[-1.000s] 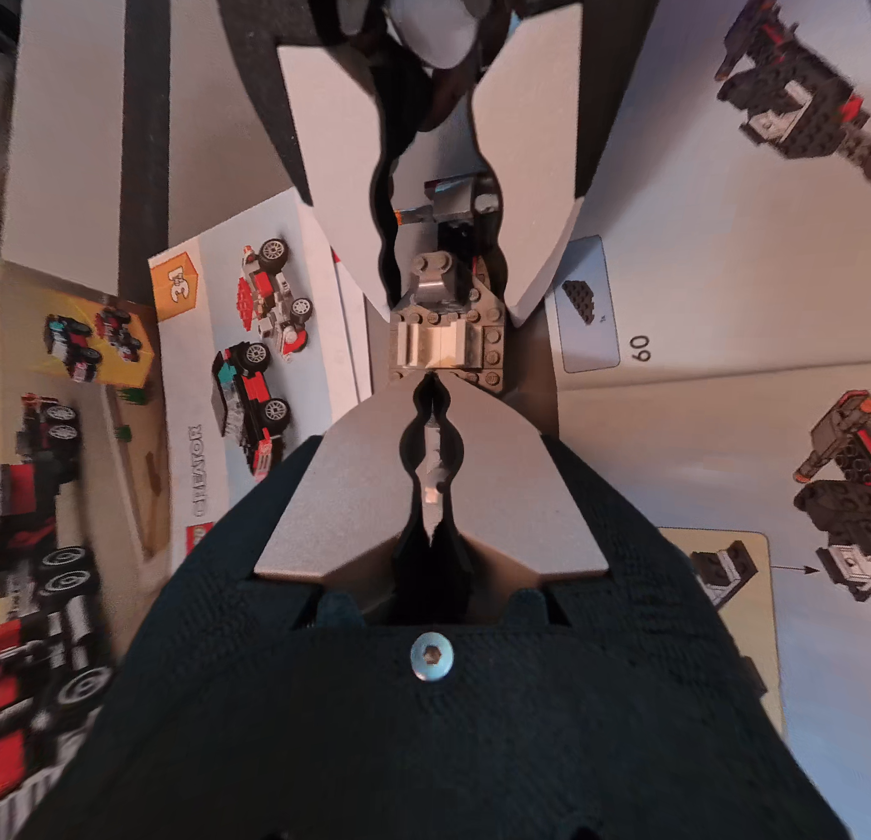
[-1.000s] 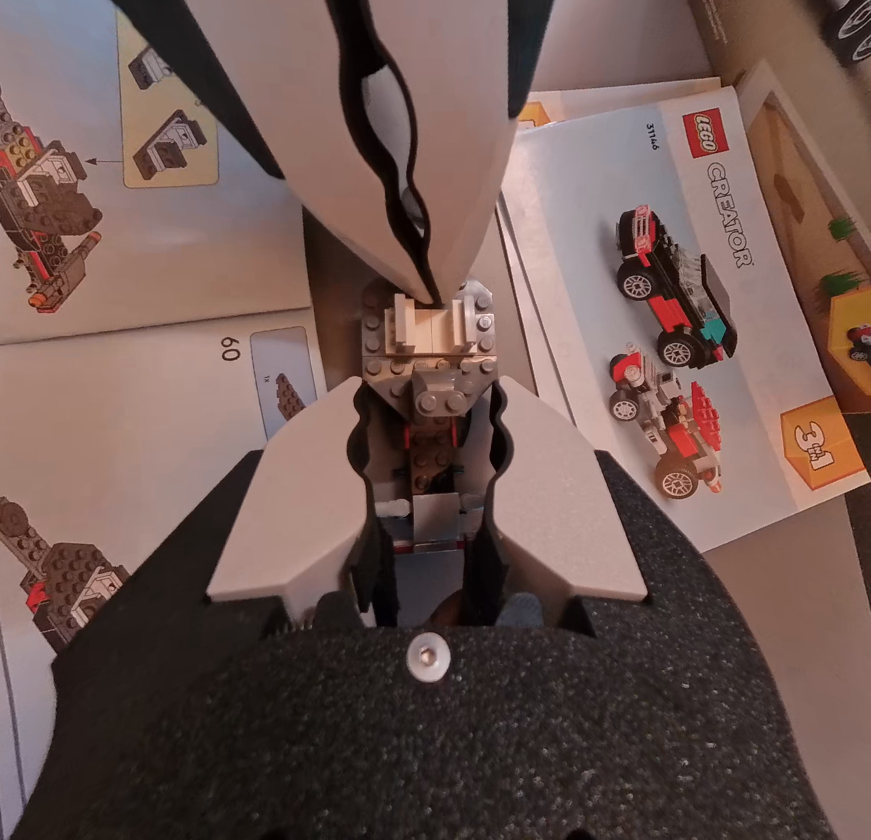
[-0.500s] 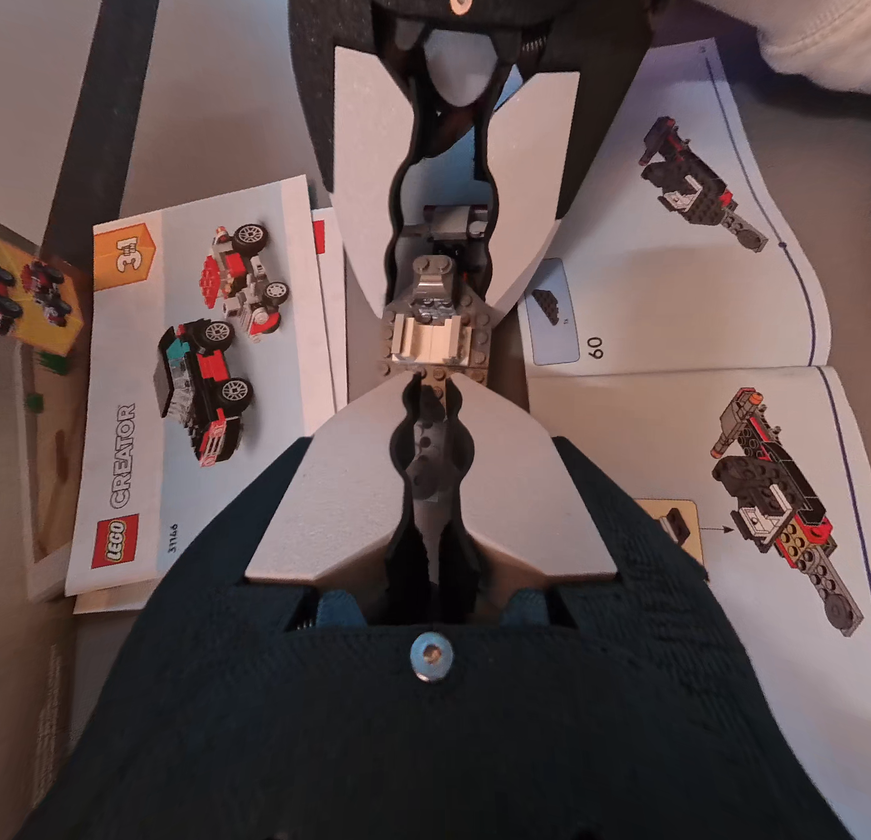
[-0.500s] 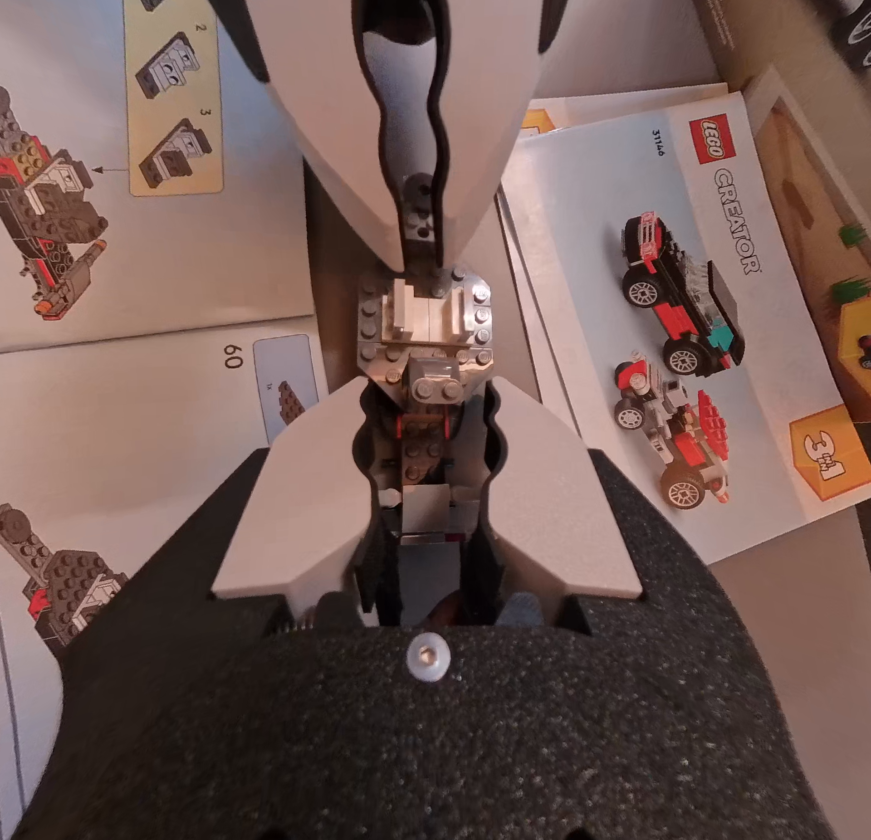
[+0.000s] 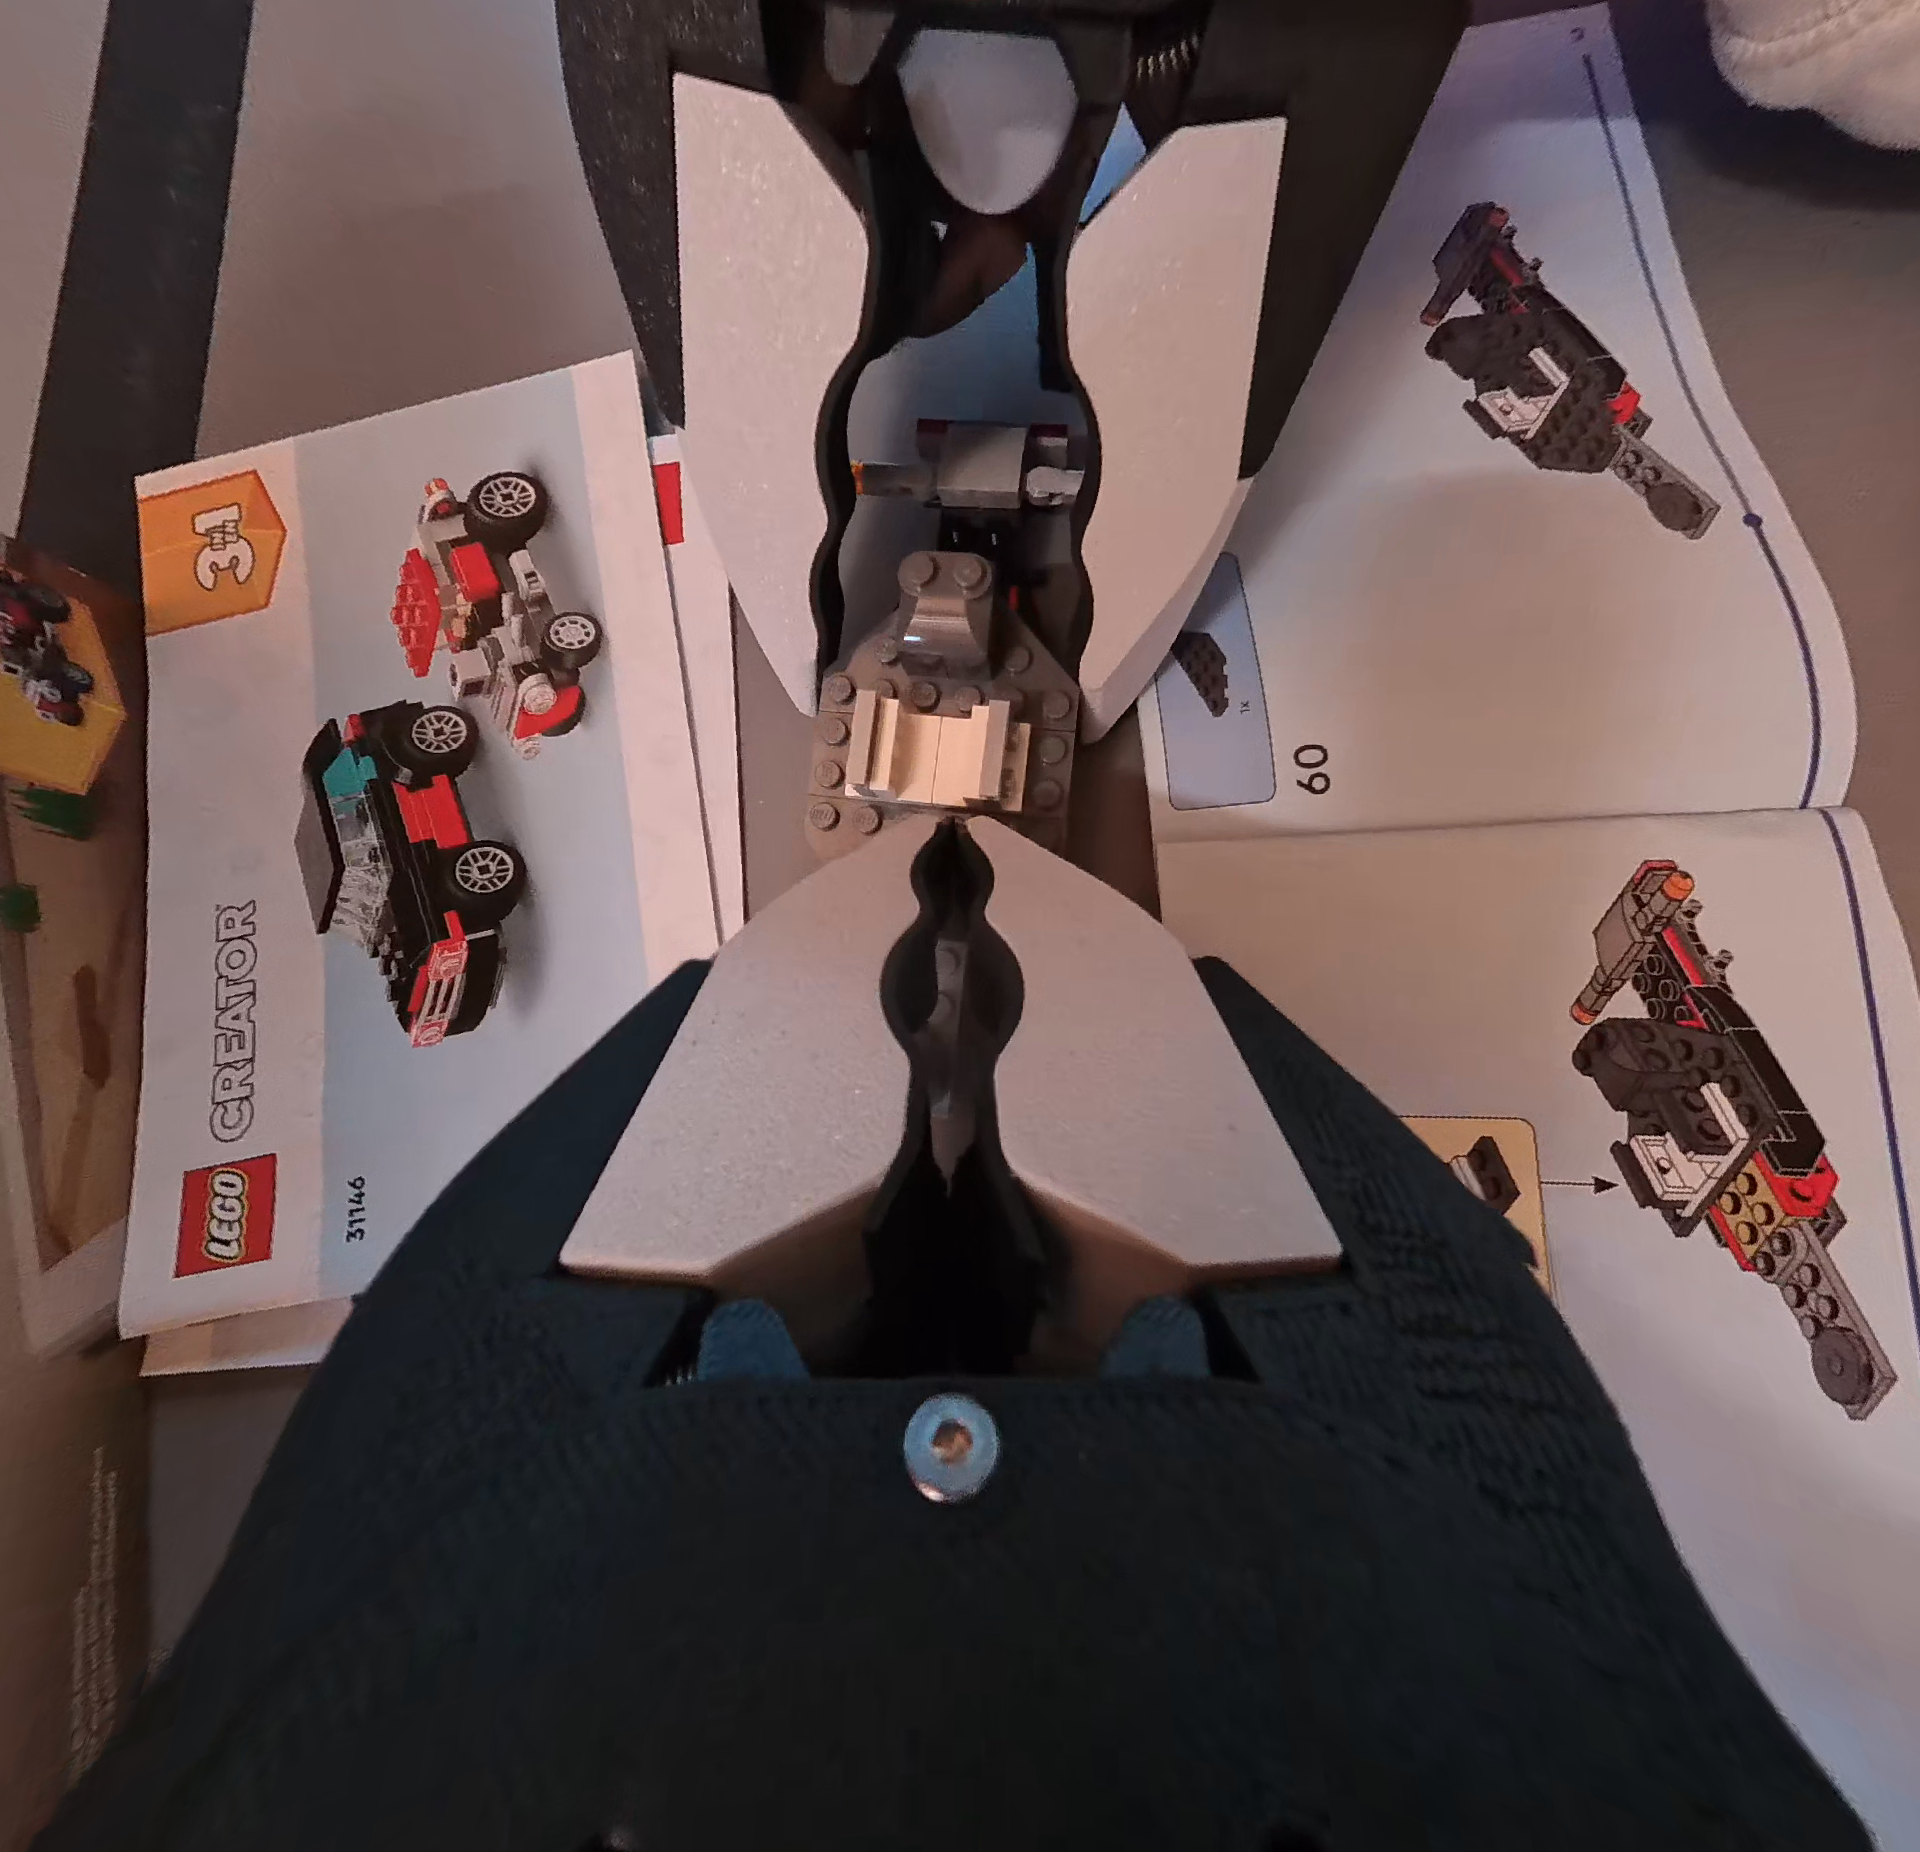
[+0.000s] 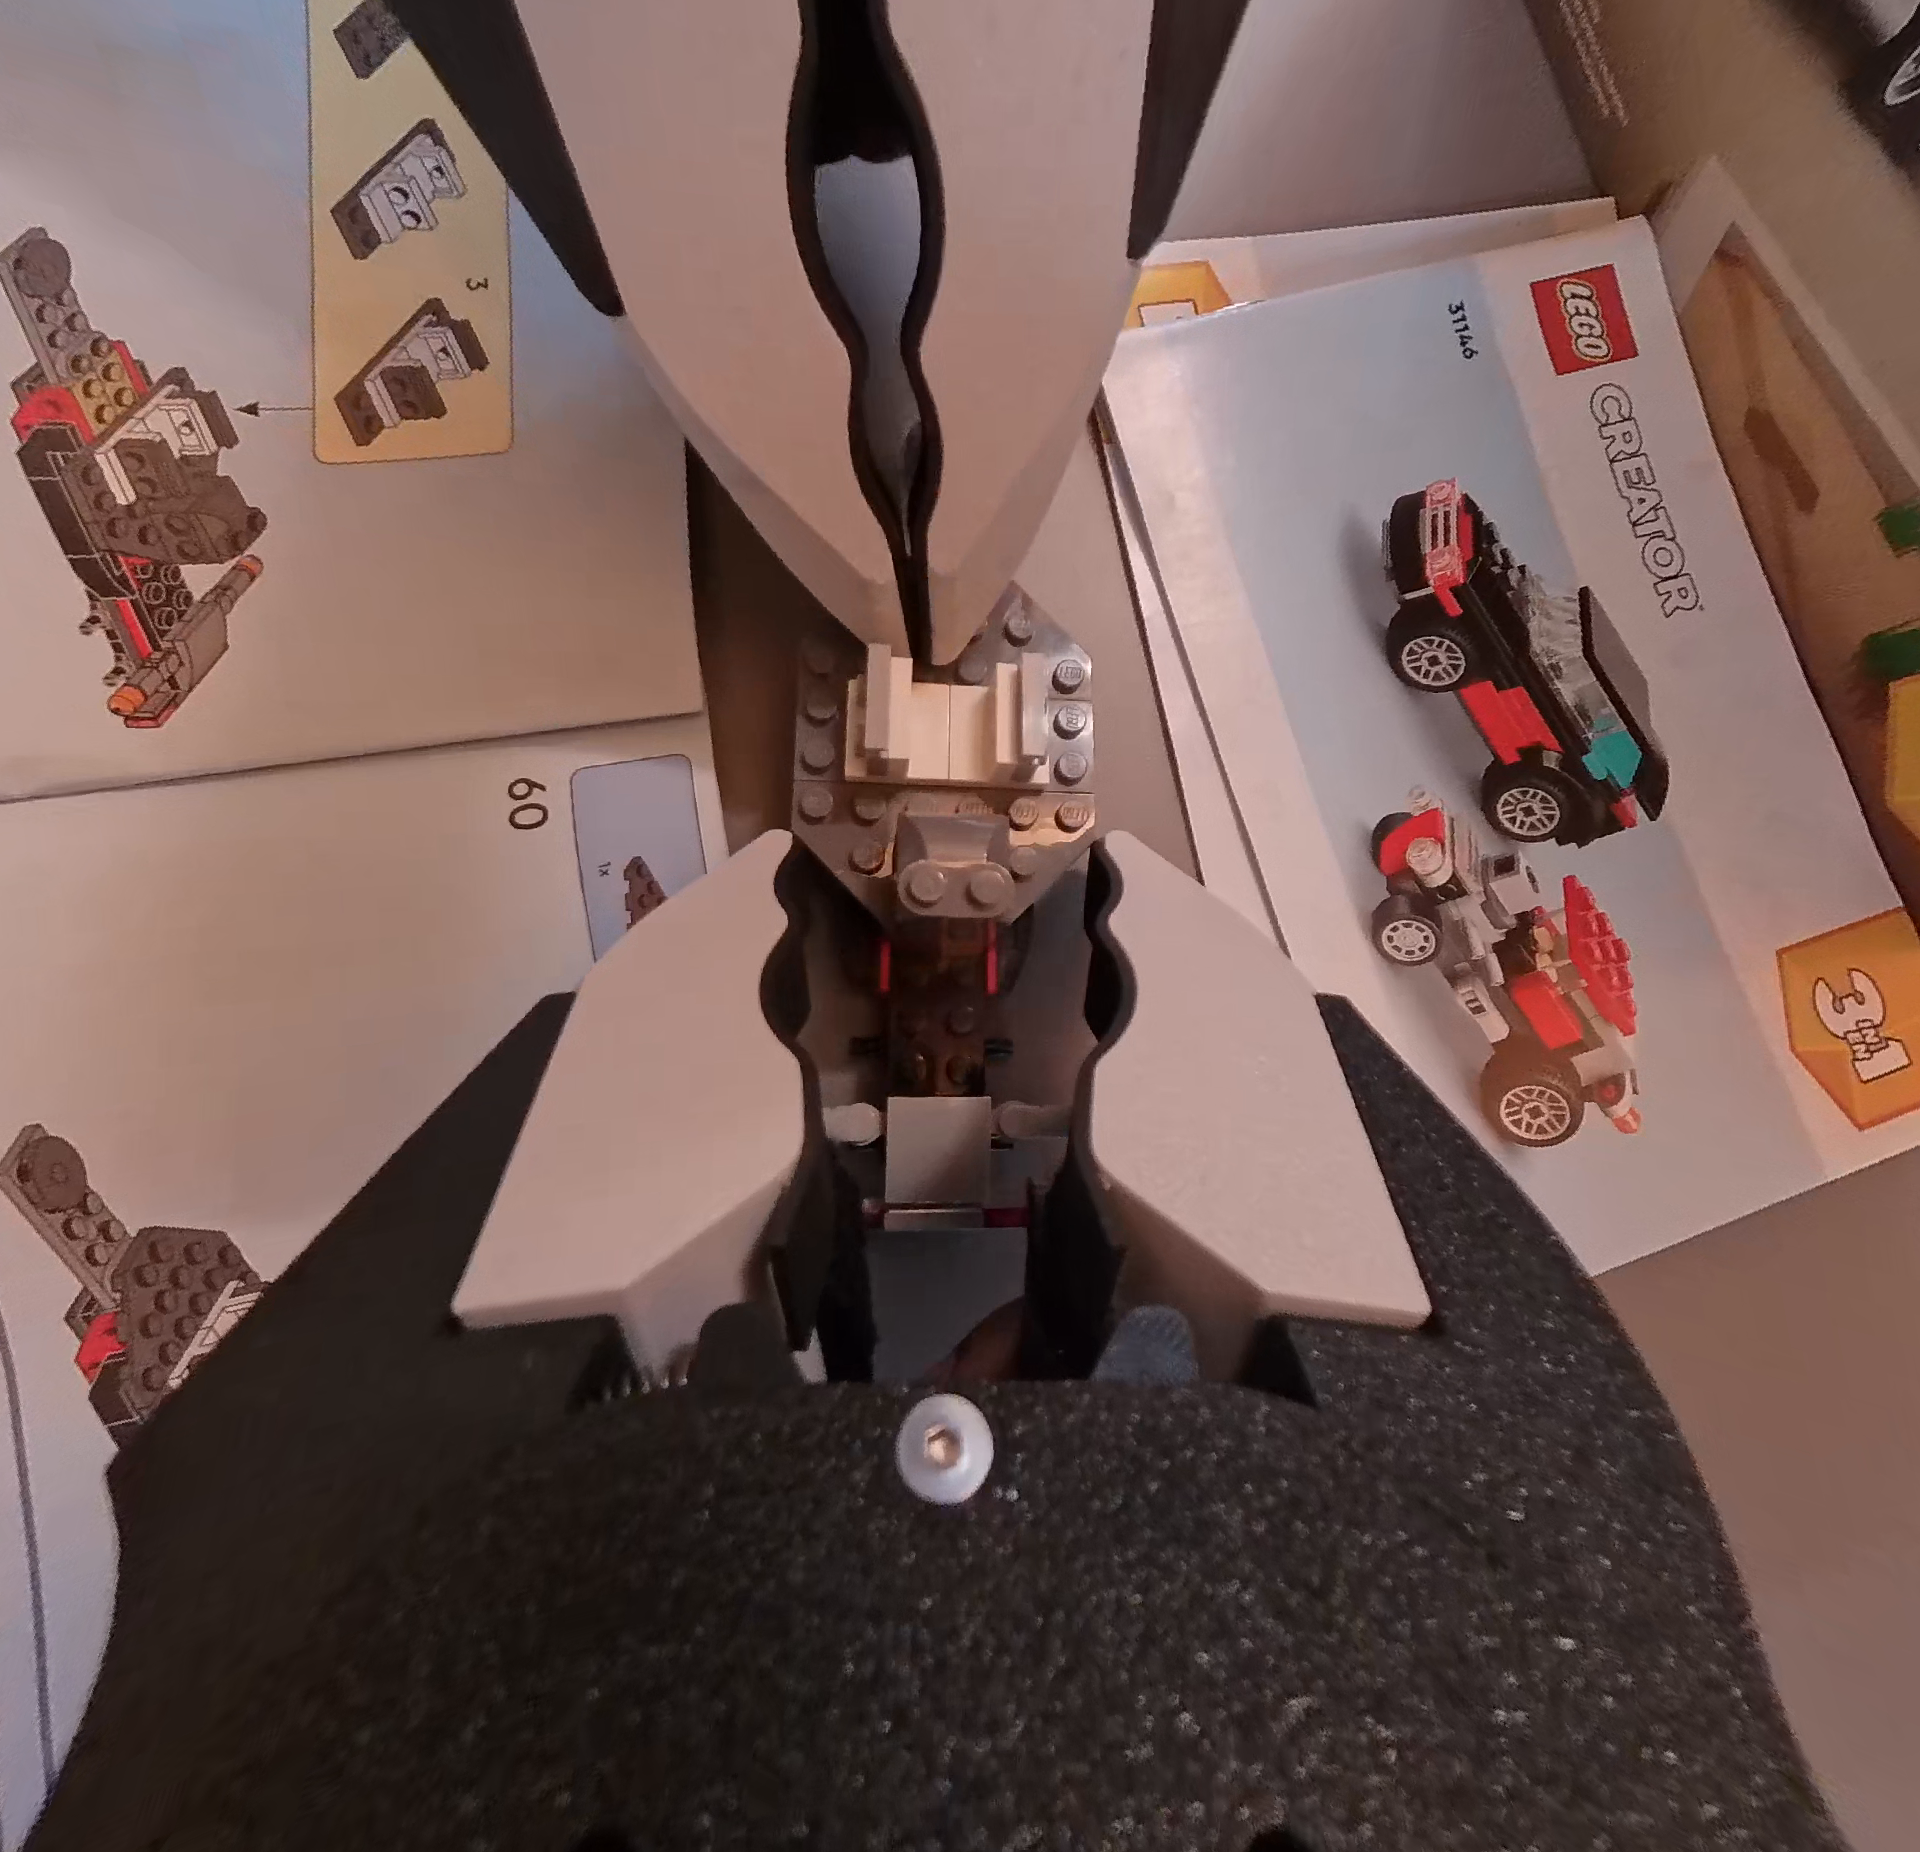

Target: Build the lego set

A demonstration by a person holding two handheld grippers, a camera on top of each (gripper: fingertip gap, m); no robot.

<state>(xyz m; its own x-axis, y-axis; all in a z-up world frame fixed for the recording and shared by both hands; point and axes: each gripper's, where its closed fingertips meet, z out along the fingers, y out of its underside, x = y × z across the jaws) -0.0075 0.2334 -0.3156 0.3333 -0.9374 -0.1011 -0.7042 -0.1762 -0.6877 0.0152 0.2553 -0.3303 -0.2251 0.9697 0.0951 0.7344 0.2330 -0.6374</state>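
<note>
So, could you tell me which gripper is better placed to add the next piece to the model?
Left. The left gripper pinches a small studded piece, its tips at the grey plate of the model; the right gripper is busy gripping the model's body.

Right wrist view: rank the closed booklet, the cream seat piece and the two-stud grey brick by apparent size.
1. closed booklet, by far the largest.
2. cream seat piece.
3. two-stud grey brick, slightly smaller, though it sits nearer the camera, so this gap is unsure.
</note>
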